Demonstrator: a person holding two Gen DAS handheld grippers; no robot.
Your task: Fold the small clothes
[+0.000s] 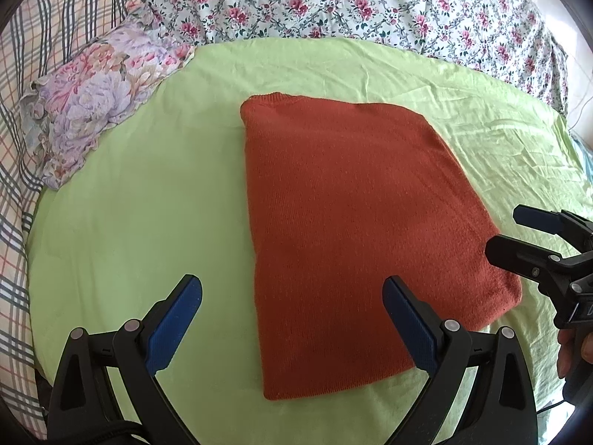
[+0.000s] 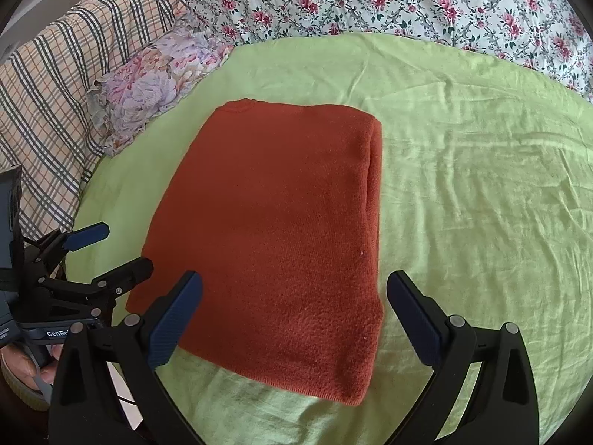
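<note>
The rust-orange sweater (image 1: 355, 230) lay folded on the green bedsheet (image 1: 148, 193), long axis pointing away. Left gripper (image 1: 292, 319) and right gripper (image 2: 294, 319) both hung spread wide, empty, flanking its near edge.

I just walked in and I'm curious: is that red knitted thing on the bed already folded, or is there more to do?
It looks nearly finished. The rust-red knitted sweater lies as a neat layered rectangle on the light green bedsheet, with no sleeves sticking out. Nothing is in hand: the left gripper and right gripper both hover with jaws open and empty. What may remain is one more fold, or simply putting it away.
</note>
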